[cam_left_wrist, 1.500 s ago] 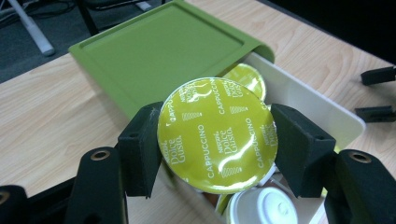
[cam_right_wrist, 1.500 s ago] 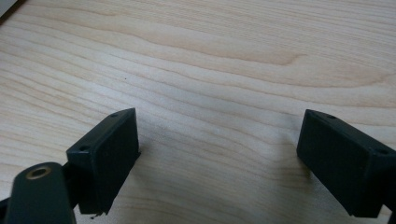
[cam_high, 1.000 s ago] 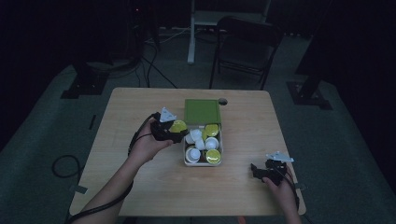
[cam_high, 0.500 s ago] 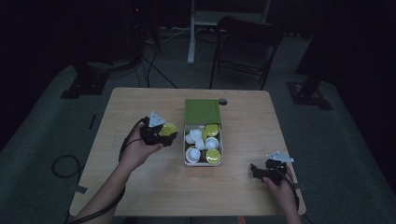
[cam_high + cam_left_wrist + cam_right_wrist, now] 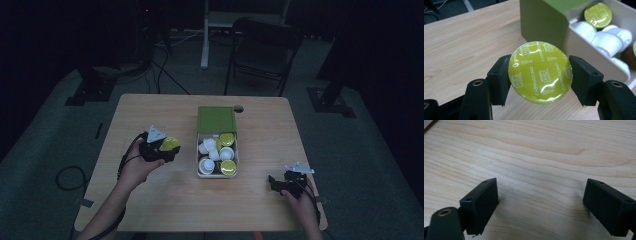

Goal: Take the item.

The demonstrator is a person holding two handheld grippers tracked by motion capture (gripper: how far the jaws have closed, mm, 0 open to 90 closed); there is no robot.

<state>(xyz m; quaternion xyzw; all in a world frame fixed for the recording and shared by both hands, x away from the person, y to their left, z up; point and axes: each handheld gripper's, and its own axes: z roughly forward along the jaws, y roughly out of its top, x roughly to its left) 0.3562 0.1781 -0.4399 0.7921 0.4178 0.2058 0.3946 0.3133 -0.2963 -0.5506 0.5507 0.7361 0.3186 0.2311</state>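
I see my left claw [image 5: 540, 75] closed on a green capsule [image 5: 540, 72]: the two black jaws press on its opposite edges, and the round foil lid, with the word "Cappuccino" printed on it, faces the camera of the left gripper view. In the high view this left claw [image 5: 167, 148] is above the tabletop [image 5: 165, 200], to the left of the box [image 5: 236, 150] and apart from it, with the capsule [image 5: 170, 144] as a yellow-green spot at its tip. I cannot tell from this view if the capsule touches the wood below. The box is open, its green lid [image 5: 216, 119] stands at the far end, and inside lie white capsules [image 5: 207, 146] and green ones [image 5: 228, 167], packed close together. My right claw [image 5: 541, 202] is wide open and holds nothing; in the right gripper view I see bare wood between its jaws. In the high view it [image 5: 275, 182] rests near the right front corner of the tabletop, well apart from the box. The room around is very dark, so the chair [image 5: 260, 55] behind the tabletop is hard to make out. In the left gripper view the box [image 5: 584, 50] is cut off by the right edge.
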